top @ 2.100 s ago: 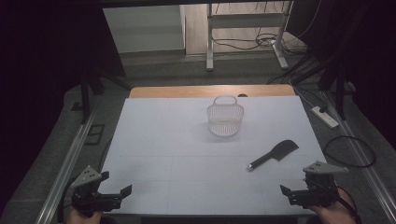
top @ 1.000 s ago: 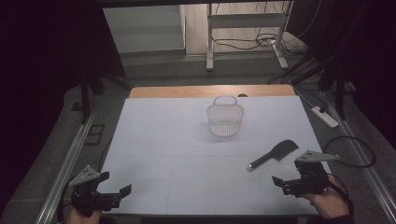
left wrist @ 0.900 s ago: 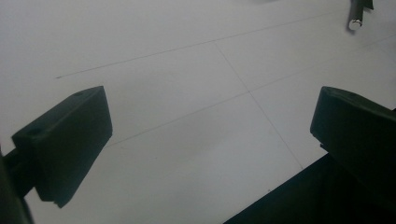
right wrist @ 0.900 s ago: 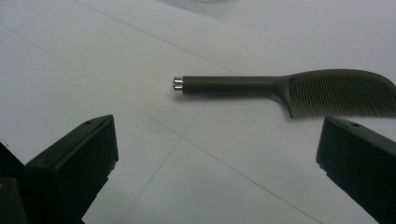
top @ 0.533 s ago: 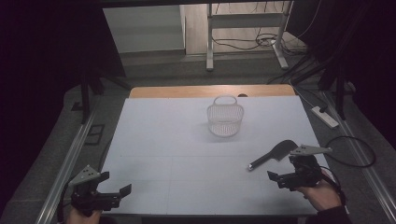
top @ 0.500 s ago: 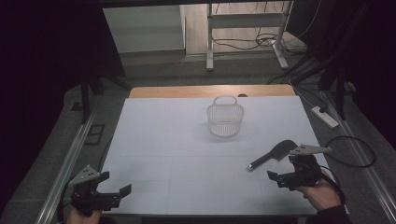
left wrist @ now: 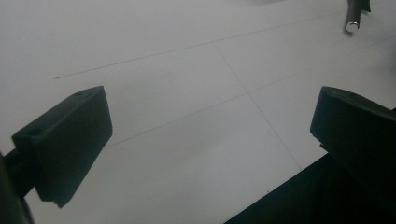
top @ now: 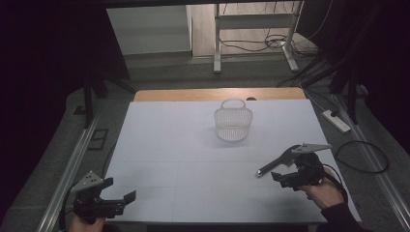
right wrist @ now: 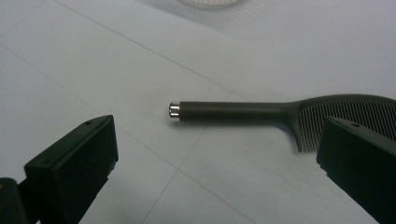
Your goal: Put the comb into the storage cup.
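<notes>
High view, right gripper (top: 279, 177): lower right of the frame, held low over the white table (top: 183, 145), jaws apart, pointing left; the person's hand (top: 323, 192) grips it from below.
High view, spatula: black slotted spatula (top: 274, 163) lies flat just above that gripper, handle tip toward frame centre.
High view, left gripper (top: 124, 202): lower left corner, jaws apart, at the table's near edge.
High view, basket: white wire basket (top: 233, 123) stands upright at upper centre, well apart from the spatula.
Left gripper view: jaws wide apart over bare table; the spatula's metal handle tip (left wrist: 353, 23) shows at upper right.
Right gripper view: jaws wide apart, empty; spatula (right wrist: 261, 112) lies between them farther off, silver cap left, slotted blade right, the basket rim (right wrist: 210, 3) at the top edge.
Writing: none readable.
</notes>
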Demonstrator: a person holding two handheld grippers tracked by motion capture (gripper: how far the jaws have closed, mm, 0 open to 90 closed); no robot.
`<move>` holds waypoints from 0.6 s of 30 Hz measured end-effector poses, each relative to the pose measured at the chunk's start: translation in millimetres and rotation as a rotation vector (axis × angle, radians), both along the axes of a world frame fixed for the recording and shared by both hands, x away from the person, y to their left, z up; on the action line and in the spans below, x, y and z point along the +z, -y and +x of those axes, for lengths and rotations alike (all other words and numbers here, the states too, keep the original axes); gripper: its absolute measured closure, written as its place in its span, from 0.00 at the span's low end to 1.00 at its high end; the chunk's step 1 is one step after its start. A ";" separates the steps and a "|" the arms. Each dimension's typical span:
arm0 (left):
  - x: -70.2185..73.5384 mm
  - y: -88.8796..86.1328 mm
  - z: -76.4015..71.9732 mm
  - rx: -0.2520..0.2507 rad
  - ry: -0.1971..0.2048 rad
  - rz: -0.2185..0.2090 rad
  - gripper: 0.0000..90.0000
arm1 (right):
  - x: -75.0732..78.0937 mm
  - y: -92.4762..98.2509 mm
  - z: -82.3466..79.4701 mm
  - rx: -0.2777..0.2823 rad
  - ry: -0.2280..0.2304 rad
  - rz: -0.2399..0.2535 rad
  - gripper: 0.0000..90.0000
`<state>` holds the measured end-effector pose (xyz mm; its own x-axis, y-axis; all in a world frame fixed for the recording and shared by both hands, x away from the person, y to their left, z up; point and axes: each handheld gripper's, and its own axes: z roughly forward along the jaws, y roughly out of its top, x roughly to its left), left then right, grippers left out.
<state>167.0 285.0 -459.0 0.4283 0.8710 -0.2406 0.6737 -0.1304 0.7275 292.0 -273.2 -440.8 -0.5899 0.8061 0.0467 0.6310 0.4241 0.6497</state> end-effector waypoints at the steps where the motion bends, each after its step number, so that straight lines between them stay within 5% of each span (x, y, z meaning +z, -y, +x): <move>1: 0.0 0.0 0.0 0.000 0.000 0.000 0.00 | 0.0 0.0 0.0 0.000 0.000 0.000 0.00; 18: 0.0 -0.1 0.1 -0.001 0.001 -0.001 0.00 | -7.1 -17.1 22.6 0.030 -0.027 -0.064 0.00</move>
<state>167.1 285.1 -459.0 0.4294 0.8702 -0.2415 0.6731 -0.1300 0.7281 314.6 -256.1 -447.9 -0.6127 0.7902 0.0120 0.6343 0.4826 0.6040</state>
